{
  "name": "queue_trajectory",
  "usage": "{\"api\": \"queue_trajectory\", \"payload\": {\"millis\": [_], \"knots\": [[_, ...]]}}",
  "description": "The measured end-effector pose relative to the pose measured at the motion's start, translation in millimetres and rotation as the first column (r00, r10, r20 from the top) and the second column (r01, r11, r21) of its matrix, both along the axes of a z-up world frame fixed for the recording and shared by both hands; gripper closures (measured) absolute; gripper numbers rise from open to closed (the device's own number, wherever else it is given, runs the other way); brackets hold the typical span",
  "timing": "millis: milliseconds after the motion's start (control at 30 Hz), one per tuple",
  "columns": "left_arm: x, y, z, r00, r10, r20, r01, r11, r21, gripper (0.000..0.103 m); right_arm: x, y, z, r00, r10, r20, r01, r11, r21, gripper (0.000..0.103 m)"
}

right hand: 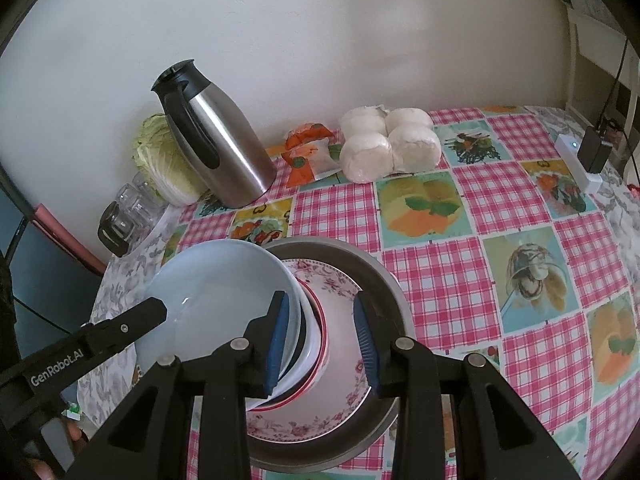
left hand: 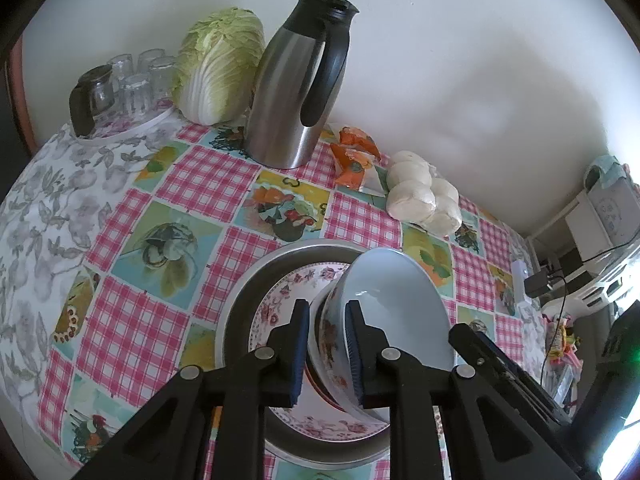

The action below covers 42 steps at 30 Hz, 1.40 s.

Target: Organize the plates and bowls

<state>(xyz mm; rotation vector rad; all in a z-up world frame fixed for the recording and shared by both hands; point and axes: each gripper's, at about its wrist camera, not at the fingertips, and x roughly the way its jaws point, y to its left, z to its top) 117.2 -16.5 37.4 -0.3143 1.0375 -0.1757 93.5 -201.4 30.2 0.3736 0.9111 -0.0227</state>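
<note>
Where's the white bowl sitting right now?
In both wrist views the white bowl tilts on its side atop the floral plate inside the metal pan, its wall between the left gripper jaws.

Two grippers are over the table, the left gripper [left hand: 328,344] and the right gripper [right hand: 322,340]. One pale blue bowl [left hand: 394,300] sits tilted in a stack of bowls; I make it perhaps three in all, though the lower rims are hard to separate. One floral plate [right hand: 344,396], one metal pan [right hand: 384,292] beneath it. One steel jug [left hand: 294,96], one cabbage [left hand: 220,64], four white buns [right hand: 390,142], about five upturned glasses [left hand: 136,80].
</note>
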Motion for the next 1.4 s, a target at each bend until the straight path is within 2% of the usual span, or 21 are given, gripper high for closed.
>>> {"api": "queue_trajectory", "payload": {"millis": [200, 267, 400, 633, 833, 1000, 1033, 1133, 1200, 1267, 1333, 1400], "knots": [[2.7, 5.1, -7.6, 1.0, 0.027, -0.014, -0.028, 0.999, -0.031, 0.073, 0.5, -1.9, -2.9, 1.0, -0.002, -0.012, 0.002, 1.0, -0.002, 0.068], [5.5, 6.8, -14.8, 0.999, 0.031, -0.031, -0.032, 0.999, -0.043, 0.066, 0.9, -2.6, -3.2, 1.0, -0.001, -0.013, 0.001, 1.0, 0.003, 0.068], [9.7, 10.8, -27.1, 0.997, 0.032, -0.067, -0.038, 0.995, -0.094, 0.064, 0.1, -1.0, -1.1, 1.0, 0.001, -0.007, -0.001, 1.0, -0.008, 0.068], [14.4, 12.5, -39.8, 0.994, 0.037, -0.1, -0.049, 0.992, -0.12, 0.063, -2.4, -1.9, 2.9, 1.0, 0.007, 0.005, -0.007, 1.0, -0.007, 0.068], [14.5, 10.9, -39.1, 0.994, 0.032, -0.108, -0.043, 0.994, -0.1, 0.063, -2.9, 0.4, 5.4, 1.0, 0.014, 0.005, -0.014, 1.0, -0.017, 0.068], [11.1, 10.5, -30.2, 0.995, 0.034, -0.09, -0.039, 0.997, -0.06, 0.055, -6.8, 3.9, 11.4, 0.999, 0.03, 0.019, -0.029, 0.999, -0.03, 0.068], [10.2, 11.7, -28.6, 0.996, 0.036, -0.085, -0.041, 0.998, -0.055, 0.049, -7.7, 4.4, 12.5, 0.999, 0.032, 0.021, -0.032, 0.999, -0.035, 0.067], [5.5, 15.5, -21.9, 0.997, 0.045, -0.066, -0.047, 0.998, -0.042, 0.042, -12.4, 5.4, 14.9, 0.999, 0.044, 0.032, -0.042, 0.998, -0.047, 0.045], [0.6, 15.9, -16.7, 0.998, 0.044, -0.049, -0.044, 0.999, -0.016, 0.035, -16.8, 7.3, 16.5, 0.998, 0.055, 0.04, -0.052, 0.997, -0.063, 0.042], [-4.8, 15.7, -12.2, 0.999, 0.042, -0.027, -0.042, 0.999, 0.01, 0.023, -22.0, 9.9, 17.2, 0.997, 0.062, 0.048, -0.059, 0.995, -0.076, 0.033], [-11.3, 17.1, -8.8, 0.999, 0.044, -0.006, -0.043, 0.999, 0.027, 0.017, -26.8, 12.0, 17.2, 0.996, 0.065, 0.056, -0.06, 0.994, -0.086, 0.024], [-16.4, 18.4, -7.7, 0.999, 0.046, 0.005, -0.046, 0.998, 0.038, 0.01, -32.1, 14.2, 16.5, 0.996, 0.066, 0.059, -0.06, 0.994, -0.096, 0.019]]}}
